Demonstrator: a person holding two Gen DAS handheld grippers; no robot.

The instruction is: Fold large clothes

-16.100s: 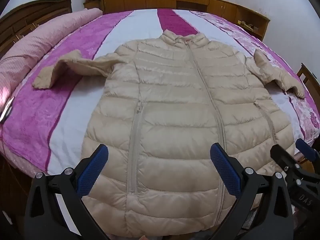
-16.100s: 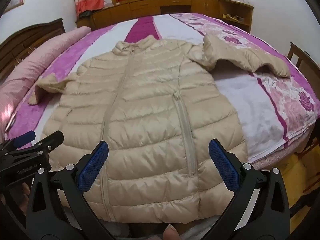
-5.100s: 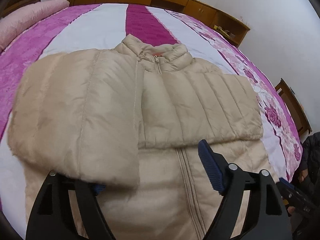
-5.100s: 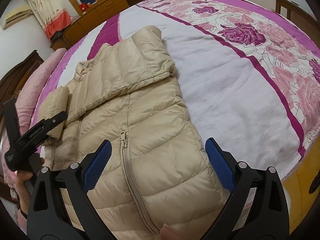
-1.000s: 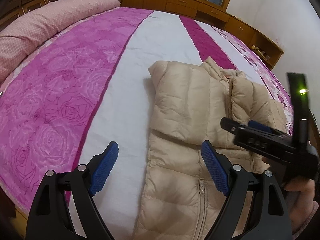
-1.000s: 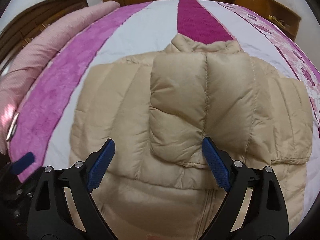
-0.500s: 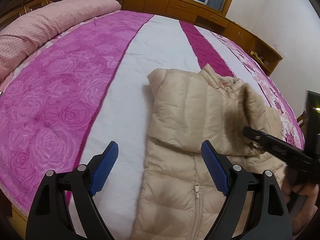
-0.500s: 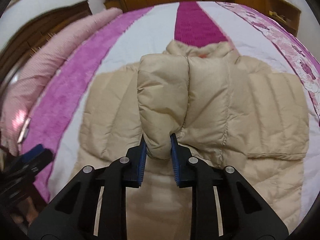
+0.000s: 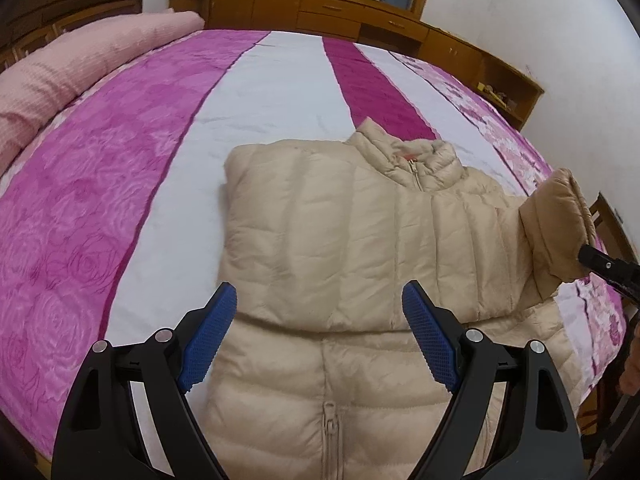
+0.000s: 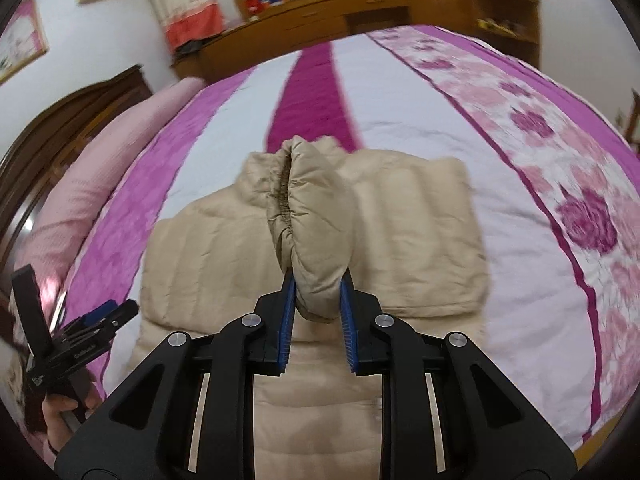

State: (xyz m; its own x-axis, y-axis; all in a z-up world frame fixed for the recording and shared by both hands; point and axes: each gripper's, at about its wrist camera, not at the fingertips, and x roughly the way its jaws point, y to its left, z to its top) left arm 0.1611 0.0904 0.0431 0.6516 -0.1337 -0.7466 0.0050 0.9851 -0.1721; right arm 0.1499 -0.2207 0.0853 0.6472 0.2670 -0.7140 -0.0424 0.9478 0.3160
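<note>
While the beige puffer jacket lies front-up on the striped bed, the right gripper has just closed its fingers on the sleeve cuff, lifted probably to re-lay that fold. Left gripper: fingers wide, empty, above the jacket's middle.

A beige quilted puffer jacket is spread front-up on the bed, zipped, collar at the far end. One sleeve lies folded across its chest; the other sleeve's elastic cuff is lifted off it.
</note>
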